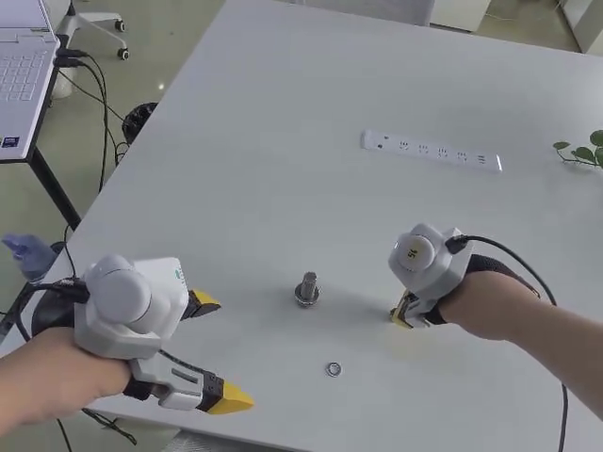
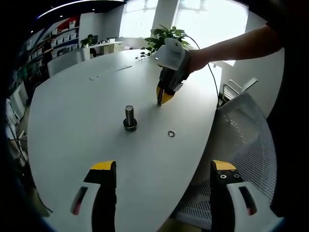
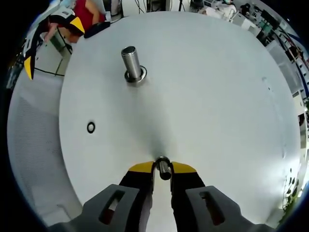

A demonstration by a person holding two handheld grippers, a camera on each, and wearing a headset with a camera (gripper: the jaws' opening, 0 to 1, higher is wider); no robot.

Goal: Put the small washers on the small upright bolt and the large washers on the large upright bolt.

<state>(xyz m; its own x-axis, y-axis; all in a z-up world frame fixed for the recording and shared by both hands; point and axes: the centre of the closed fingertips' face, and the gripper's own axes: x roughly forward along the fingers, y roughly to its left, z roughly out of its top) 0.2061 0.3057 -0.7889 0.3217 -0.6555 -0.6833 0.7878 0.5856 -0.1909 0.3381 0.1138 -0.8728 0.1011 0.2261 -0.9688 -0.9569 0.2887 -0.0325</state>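
A: Right gripper (image 3: 163,165)?
B: Clenched on a short metal cylinder (image 3: 164,170), probably the small bolt, pinched right at the yellow tips. Pointed down at the white table (image 1: 283,141), apparently to stand it upright for threading washers on.
A: Left gripper (image 2: 163,166)?
B: Released, spread wide, empty. Parked over the near table edge, probably waiting to fetch.
A: Large bolt (image 3: 131,62)?
B: Upright, well ahead of the right jaws and slightly to their left. Threaded grey steel shank with a wider round base. Can't tell whether that's the head or a washer already on. Ahead of the left jaws too, a bit left of centre.
A: Loose parts?
B: Just one washer (image 3: 91,127), a thin dark ring lying flat. Ahead-left of the right jaws, apart from both bolts. From the left jaws, ahead, short of the right gripper. Not yet on anything. Size class hard to call.
A: Surface?
B: Smooth, matte, hard. Likely fiddly to pinch a flat ring off it.
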